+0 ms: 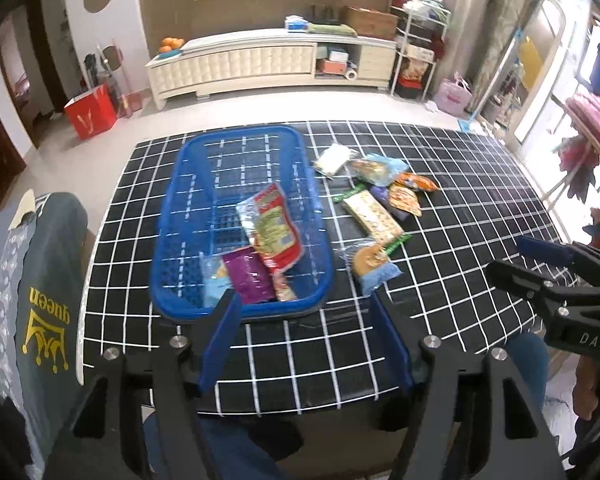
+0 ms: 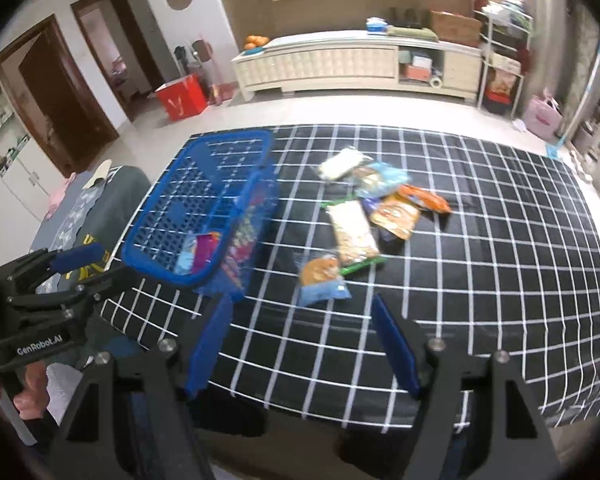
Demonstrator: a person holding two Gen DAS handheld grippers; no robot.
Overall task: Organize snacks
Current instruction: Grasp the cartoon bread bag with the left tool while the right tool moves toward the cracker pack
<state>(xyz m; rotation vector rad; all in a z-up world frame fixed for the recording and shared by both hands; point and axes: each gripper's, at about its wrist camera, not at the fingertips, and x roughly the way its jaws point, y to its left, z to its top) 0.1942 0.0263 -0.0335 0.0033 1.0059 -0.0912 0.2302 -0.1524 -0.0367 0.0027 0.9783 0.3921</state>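
A blue plastic basket (image 1: 180, 216) (image 2: 160, 220) stands on the left part of the black checked table (image 1: 460, 200). In it lie a red and green packet (image 1: 274, 232), a purple packet (image 1: 248, 276) and a light blue one (image 1: 214, 284). To its right, several snack packets lie loose: a long cracker pack (image 1: 376, 216) (image 2: 352, 232), a blue and orange packet (image 1: 374, 266) (image 2: 322, 276), orange packets (image 1: 404, 200) and a white one (image 1: 332, 158). My left gripper (image 1: 306, 320) hangs open and empty over the near table edge, just before the basket. My right gripper (image 2: 302, 340) is open and empty too, short of the loose packets.
A chair draped with a grey garment (image 1: 48, 280) stands at the table's left side. Each gripper shows in the other's view: the right gripper (image 1: 520, 262), the left gripper (image 2: 96, 266) with a hand (image 2: 28, 392) on it. A cream cabinet (image 1: 260, 64) and a red bag (image 1: 90, 116) are beyond.
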